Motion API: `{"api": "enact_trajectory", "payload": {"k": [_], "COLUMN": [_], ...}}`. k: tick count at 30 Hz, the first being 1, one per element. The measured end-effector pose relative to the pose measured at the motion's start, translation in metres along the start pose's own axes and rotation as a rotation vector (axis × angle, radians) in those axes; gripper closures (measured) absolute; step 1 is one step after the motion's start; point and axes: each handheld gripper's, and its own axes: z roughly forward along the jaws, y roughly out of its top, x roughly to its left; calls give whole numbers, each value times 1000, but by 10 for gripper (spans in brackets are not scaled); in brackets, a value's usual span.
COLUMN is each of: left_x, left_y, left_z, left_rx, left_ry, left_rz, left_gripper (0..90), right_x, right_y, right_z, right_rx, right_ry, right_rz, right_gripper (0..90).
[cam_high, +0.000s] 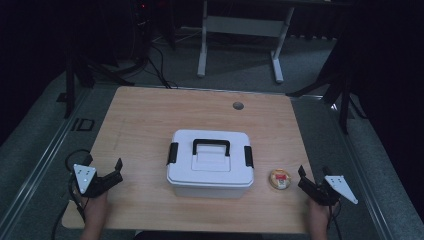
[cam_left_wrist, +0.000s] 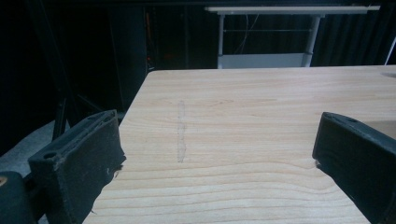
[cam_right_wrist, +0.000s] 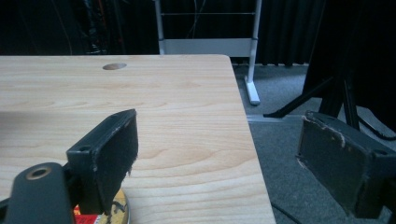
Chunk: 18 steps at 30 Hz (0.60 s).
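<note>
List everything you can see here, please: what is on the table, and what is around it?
Storage box: one, white with black handle and latches, middle of the table.
Round tin: one, yellow with red label, just right of the box.
Table: one, light wood, with a round hole near its far edge.
Desk frame: one, white, on the floor behind the table.
Left claw: one, black, jaws open, near left corner.
Right claw: one, black, jaws open, near right corner beside the tin.

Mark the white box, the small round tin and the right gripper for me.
white box (cam_high: 210, 172), high view, on its lid.
small round tin (cam_high: 280, 179), high view, on its printed top.
right gripper (cam_high: 309, 179), high view, between its open jaws.
</note>
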Motion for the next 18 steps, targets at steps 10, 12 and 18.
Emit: {"api": "enact_trajectory", "payload": {"k": [10, 12, 18], "left_x": [1, 3, 11], "left_y": [0, 1, 7], "left_z": [0, 1, 8], "left_rx": [7, 22, 105], "left_ry": [-8, -22, -112], "left_rz": [-20, -26, -10], "left_gripper": [8, 8, 8], "right_x": [8, 9, 8], "right_y": [1, 0, 0], "right_z": [3, 3, 3], "right_rx": [5, 14, 39], "right_ry": [117, 129, 173], "right_rz": [-74, -76, -36], "right_gripper": [133, 133, 133]}}
